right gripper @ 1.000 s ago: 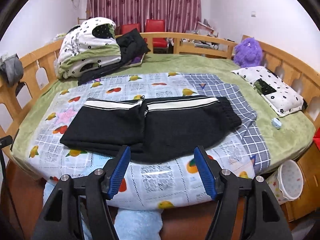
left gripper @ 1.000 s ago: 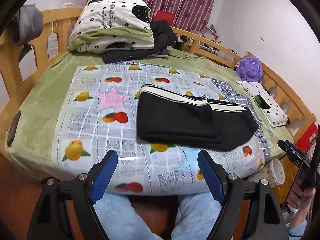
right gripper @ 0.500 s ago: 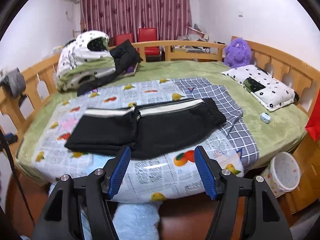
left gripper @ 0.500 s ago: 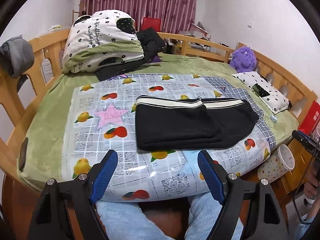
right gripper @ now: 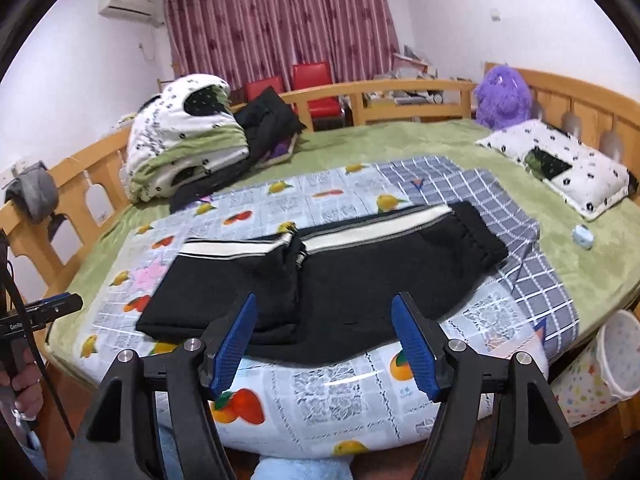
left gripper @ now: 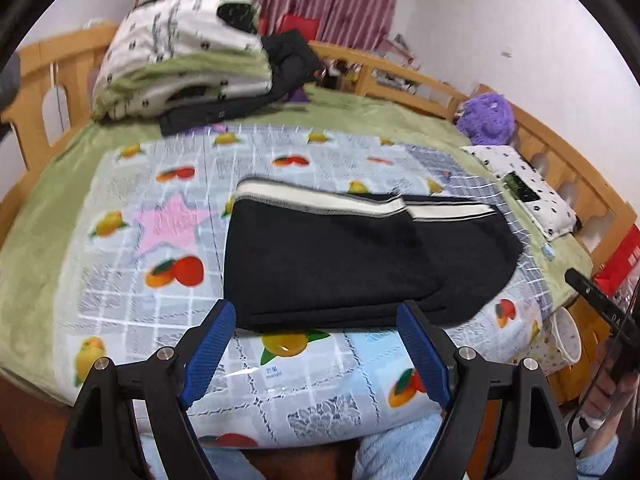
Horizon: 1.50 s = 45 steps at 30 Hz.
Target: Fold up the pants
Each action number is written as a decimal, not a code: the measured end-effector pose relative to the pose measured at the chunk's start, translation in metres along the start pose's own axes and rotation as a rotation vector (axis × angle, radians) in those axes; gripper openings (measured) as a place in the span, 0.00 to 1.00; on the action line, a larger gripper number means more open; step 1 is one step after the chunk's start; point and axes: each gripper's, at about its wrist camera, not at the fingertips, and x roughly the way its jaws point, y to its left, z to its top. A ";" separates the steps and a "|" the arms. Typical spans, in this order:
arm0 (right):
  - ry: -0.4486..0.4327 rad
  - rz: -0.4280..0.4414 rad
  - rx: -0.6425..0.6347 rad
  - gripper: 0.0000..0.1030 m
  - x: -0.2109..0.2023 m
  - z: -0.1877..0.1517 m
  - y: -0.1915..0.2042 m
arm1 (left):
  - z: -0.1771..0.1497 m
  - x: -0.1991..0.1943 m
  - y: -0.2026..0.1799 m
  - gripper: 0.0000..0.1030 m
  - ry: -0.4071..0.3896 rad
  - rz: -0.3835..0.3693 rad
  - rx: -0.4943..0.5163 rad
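White bin (right gripper: 618, 356) beside bed (right gripper: 420, 140), contents unseen.

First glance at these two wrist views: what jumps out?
The black pants, folded with a white stripe along the far edge, lie mid-bed on a fruit-print sheet. In each view a pair of blue-padded fingers stands apart just short of the pants' near edge: left gripper empty, right gripper opening, nothing between. Behind, a purple plush toy sits at the far right corner and a rolled quilt at the far left.
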 end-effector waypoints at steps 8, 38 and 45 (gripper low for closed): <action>0.147 -0.048 0.057 0.67 0.102 -0.038 -0.027 | -0.005 0.090 0.044 0.78 0.085 0.011 -0.167; 0.199 0.293 0.212 0.05 0.191 -0.023 0.045 | 0.081 0.108 0.172 0.09 0.004 0.073 -0.149; 0.339 0.227 0.103 0.28 0.195 -0.061 0.056 | 0.034 0.119 0.202 0.48 0.108 0.185 -0.234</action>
